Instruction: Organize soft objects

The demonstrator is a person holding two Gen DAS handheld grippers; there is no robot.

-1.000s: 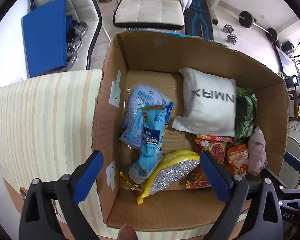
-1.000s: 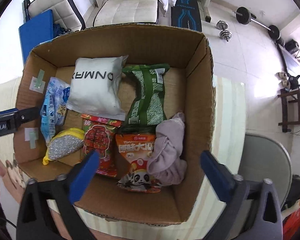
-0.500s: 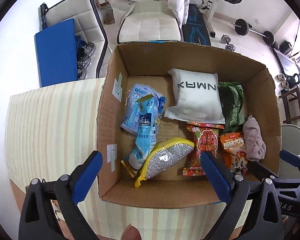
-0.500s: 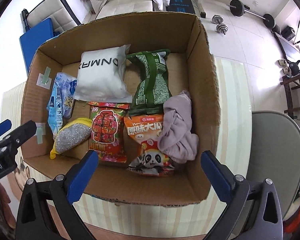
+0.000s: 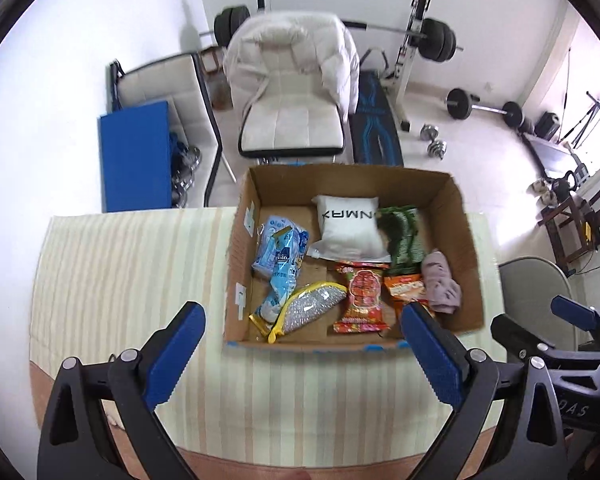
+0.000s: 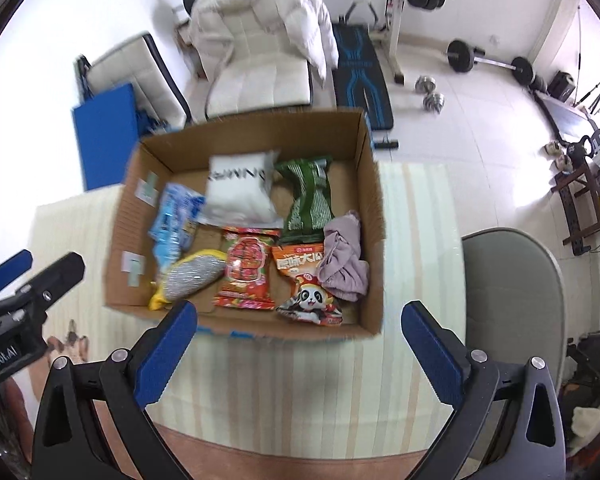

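We see the cardboard box [image 5: 456, 204] standing on the striped worktop [image 5: 132, 264], and every soft object we can find already lies inside it. Along the far wall rest the white pillow pack [image 5: 350, 226] and, just beside it, the green snack bag [image 5: 402, 236]. On the box's left side the light blue packets [image 5: 278, 250] overlap one another, and the yellow-edged scouring sponge [image 5: 312, 306] touches their near end. In the near half lie the red snack bag [image 5: 364, 294], the orange panda bag [image 6: 306, 276] and the crumpled mauve cloth [image 6: 342, 260], which partly covers the orange bag and leans toward the right wall.

Our left hand-held gripper [image 5: 300, 356] hangs over the bare worktop in front of the box, released, its jaws spread wide with nothing between them. Our right hand-held gripper [image 6: 300, 354] is likewise released and empty, near the box's front right corner. Each one shows at the edge of the other's view, well apart.

We judge the task to be at or very near its end: nothing soft lies loose on the worktop in either view, and both grippers carry nothing. What could remain, if anything, is tidying inside the box, since the blue packets are stacked askew and the cloth sits bunched on a bag. We cannot tell whether other objects wait beyond the views, since parts of the worktop are hidden behind the grippers and the box walls.
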